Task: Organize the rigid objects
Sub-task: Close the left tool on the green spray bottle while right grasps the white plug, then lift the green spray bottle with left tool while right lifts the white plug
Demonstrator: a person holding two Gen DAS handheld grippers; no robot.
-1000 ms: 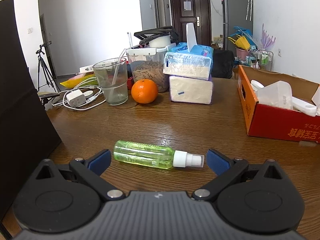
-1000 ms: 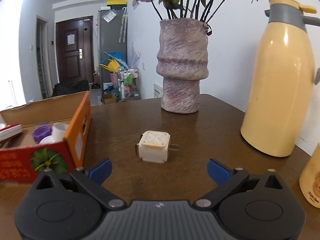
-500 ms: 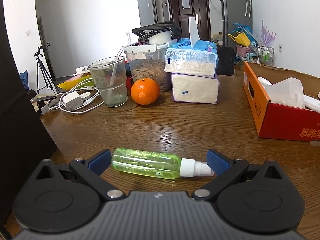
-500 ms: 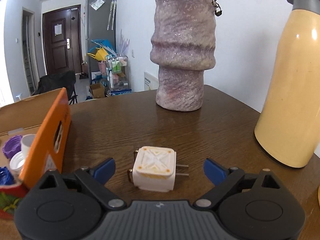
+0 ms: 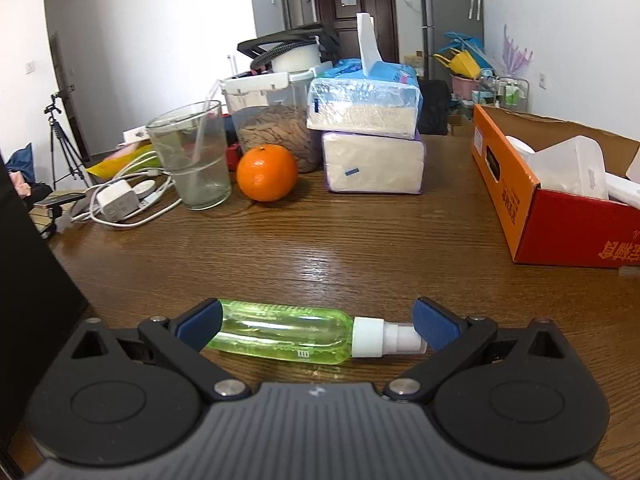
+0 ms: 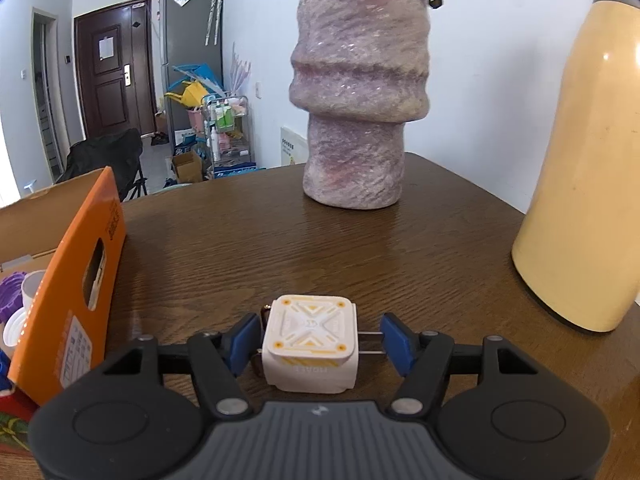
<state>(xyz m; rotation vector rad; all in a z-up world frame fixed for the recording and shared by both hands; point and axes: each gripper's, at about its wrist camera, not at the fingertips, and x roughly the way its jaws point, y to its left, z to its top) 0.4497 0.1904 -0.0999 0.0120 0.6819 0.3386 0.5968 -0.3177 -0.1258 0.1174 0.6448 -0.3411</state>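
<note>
On the brown wooden desk (image 5: 320, 248), a green spray bottle (image 5: 280, 334) with a white nozzle lies on its side across the mouth of the left tool (image 5: 316, 324), its base at the left blue pad and its nozzle tip just at the right blue pad; the jaws stand wide, and whether either pad presses on the bottle cannot be told. Beyond it, well apart, stand a clear glass (image 5: 190, 156) with a straw, an orange (image 5: 267, 174) just beside it, a white charger with coiled cable (image 5: 120, 202), a lidded container of brown pieces (image 5: 276, 132) and 2 stacked tissue packs (image 5: 370, 140). To the right sits an orange and red cardboard box (image 5: 516, 200) holding white plastic items. In the right wrist view, the right tool (image 6: 320, 342) has a white cube-shaped plug adapter (image 6: 310, 346) between its 2 blue pads, and its jaws are closing. The left pad is right at the adapter's side, where a dark fitting sticks out, and the right pad meets the tips of the 2 metal prongs; a firm grip is not evident. The adapter rests on the desk, its patterned face with yellow marks turned up. The same cardboard box (image 6: 76, 292) stands near on the left with a purple item and white caps inside. Farther back are a mottled purple vase (image 6: 356, 92) and, at the right edge, a tall cream thermos (image 6: 588, 184).
</note>
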